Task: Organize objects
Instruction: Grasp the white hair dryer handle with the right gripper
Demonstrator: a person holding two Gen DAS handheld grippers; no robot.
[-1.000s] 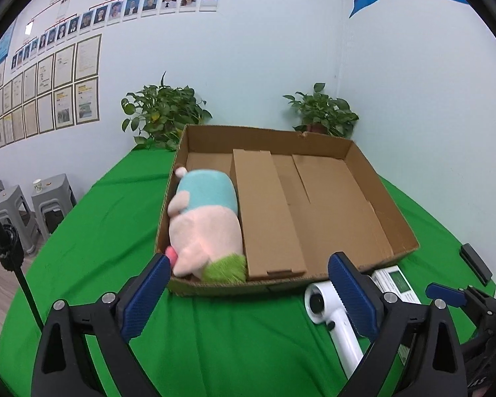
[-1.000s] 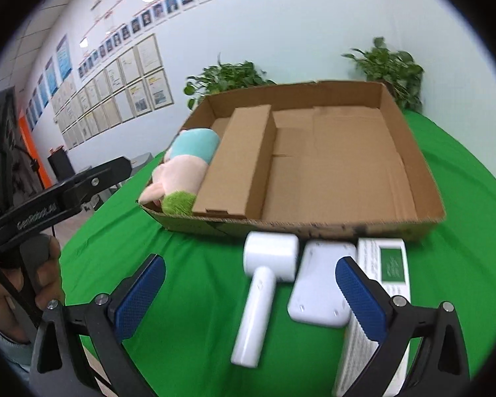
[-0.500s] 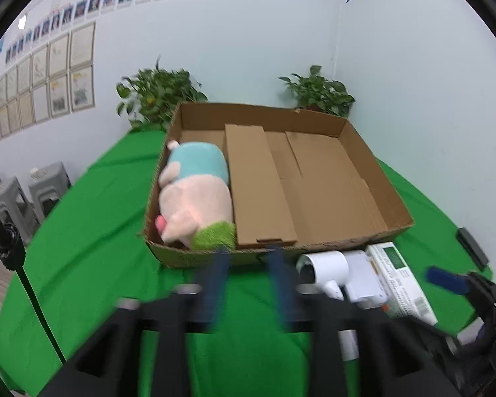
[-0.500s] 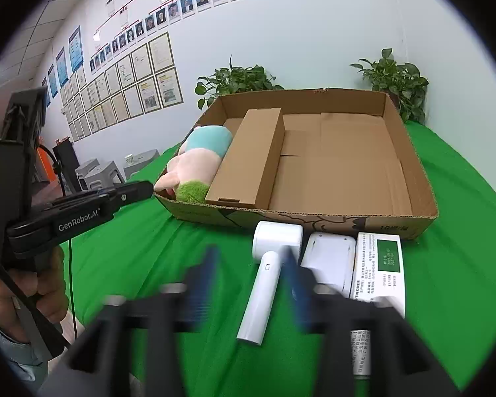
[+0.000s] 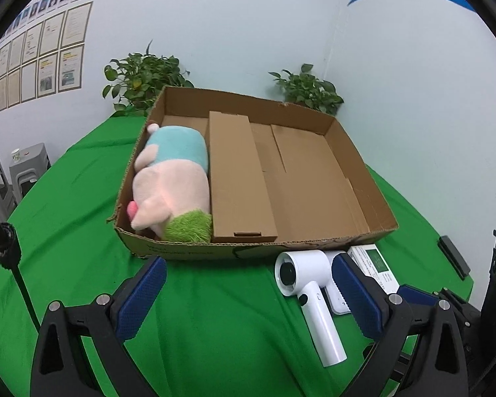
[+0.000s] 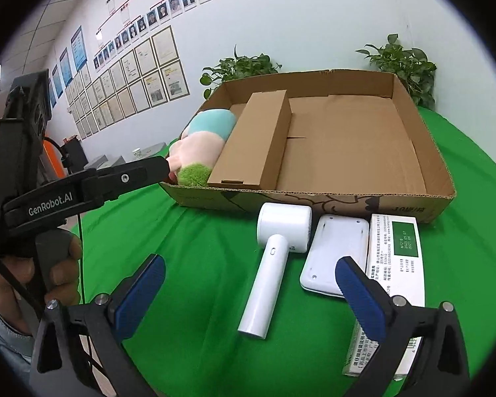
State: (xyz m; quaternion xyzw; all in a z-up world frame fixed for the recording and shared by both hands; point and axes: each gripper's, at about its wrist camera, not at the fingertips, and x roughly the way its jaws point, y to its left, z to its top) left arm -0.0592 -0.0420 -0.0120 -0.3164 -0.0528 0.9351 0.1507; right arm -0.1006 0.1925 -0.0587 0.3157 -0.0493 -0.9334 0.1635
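A shallow cardboard tray sits on the green table. In it lie a plush toy at the left and a long brown box beside it. In front of the tray lie a white hair dryer, a flat white device and a white carton with a green label. My left gripper is open and empty above the cloth. My right gripper is open and empty, with the dryer's handle between its fingers in view.
Two potted plants stand behind the tray by the wall. Grey stools stand off the table's left side. A small black object lies near the table's right edge. The left gripper's body shows in the right wrist view.
Both grippers shut about half a second ago and have opened wide again. The left camera has moved closer to the tray; the objects have not moved.
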